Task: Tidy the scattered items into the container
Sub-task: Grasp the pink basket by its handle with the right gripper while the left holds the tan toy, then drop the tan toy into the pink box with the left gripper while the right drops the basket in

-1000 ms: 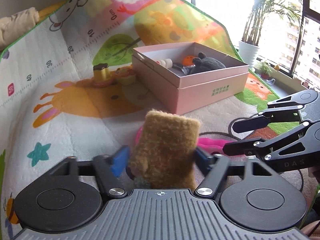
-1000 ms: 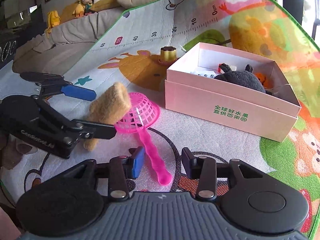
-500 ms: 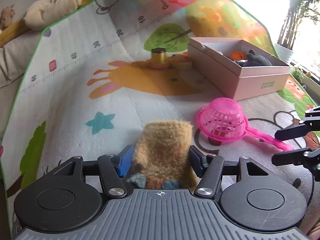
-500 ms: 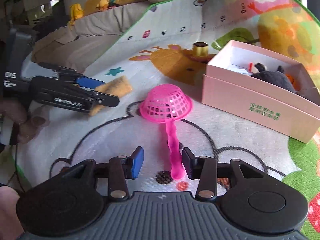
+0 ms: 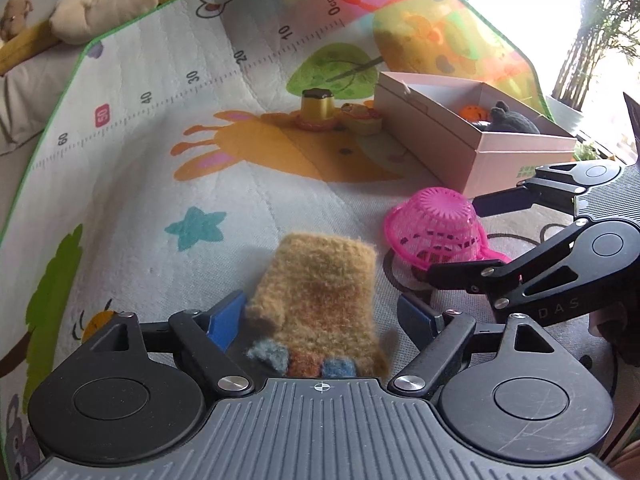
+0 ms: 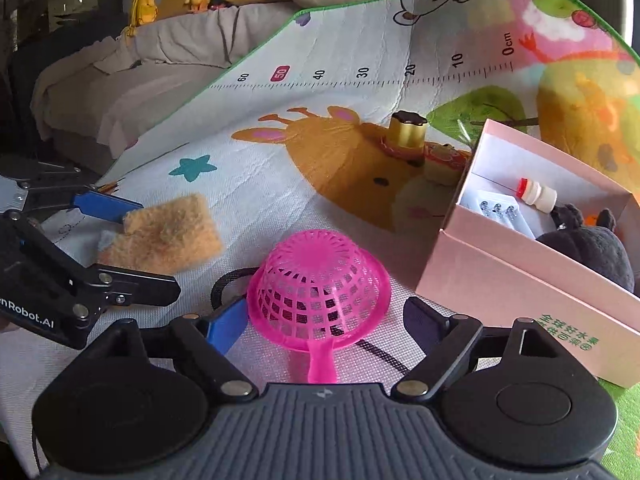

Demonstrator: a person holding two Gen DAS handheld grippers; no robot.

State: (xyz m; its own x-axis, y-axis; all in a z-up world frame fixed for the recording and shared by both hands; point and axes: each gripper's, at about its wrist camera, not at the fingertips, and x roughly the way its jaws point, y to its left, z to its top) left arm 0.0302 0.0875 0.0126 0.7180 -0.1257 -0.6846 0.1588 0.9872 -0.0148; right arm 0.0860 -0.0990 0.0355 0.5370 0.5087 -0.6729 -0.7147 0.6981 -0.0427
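Left gripper open around mitten; right gripper open astride strainer; close low on its rim, then lift to box.

**Play mat: positions of items**

Knitted mitten lies flat on the mat, between the fingers of the left gripper. Strainer, upturned, sits right of the mitten, between the fingers of the right gripper. Box stands right of the strainer; plush toy and small bottle lie inside. Stamp block stands behind, left of the box.
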